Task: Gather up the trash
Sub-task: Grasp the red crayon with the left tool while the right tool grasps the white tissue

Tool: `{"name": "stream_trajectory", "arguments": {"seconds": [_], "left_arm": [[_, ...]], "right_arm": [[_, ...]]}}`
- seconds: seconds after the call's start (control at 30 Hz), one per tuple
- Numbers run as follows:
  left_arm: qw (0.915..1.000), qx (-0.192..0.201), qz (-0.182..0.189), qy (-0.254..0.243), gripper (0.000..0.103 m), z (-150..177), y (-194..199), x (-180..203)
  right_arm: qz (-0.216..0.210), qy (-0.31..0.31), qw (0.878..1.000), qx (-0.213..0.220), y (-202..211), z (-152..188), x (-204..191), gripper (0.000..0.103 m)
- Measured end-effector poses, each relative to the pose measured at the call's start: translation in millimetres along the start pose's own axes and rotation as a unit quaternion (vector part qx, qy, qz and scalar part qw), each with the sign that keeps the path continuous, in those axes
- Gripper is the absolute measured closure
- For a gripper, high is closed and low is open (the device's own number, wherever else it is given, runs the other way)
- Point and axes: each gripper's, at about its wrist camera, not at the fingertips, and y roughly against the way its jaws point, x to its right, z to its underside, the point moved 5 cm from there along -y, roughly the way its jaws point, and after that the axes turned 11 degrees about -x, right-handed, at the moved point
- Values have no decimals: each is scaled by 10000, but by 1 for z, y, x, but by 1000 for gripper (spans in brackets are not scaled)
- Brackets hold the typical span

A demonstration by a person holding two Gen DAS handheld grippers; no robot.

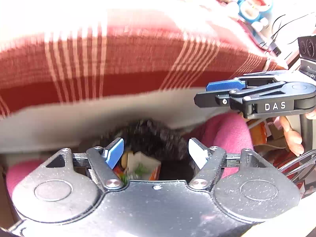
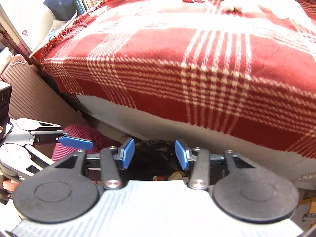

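Fingers (image 1: 116, 153) of both grippers gape empty above the black trash bag (image 1: 154, 136).

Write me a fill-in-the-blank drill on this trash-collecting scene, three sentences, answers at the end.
1. The blanket on the bed is checked red and ____.
2. Both the left gripper and the right gripper have their jaws ____, with nothing clamped between the pads.
3. The black bag below the grippers already holds a printed ____ among other litter.

Missing words: white; open; carton
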Motion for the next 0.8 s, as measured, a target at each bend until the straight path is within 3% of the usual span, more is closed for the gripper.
{"name": "stream_trajectory", "arguments": {"seconds": [0.17,0.43,0.8], "left_arm": [[9977,642,-111,-195,22,-38,39,5],[9880,1341,-743,-200,21,-99,72,-3],[9751,1843,-1223,-184,20,-185,69,-21]], "right_arm": [[116,77,9976,674,41,-24,5,30],[636,-155,9888,1345,80,-64,36,27],[1615,63,9733,1628,78,-113,68,27]]}}
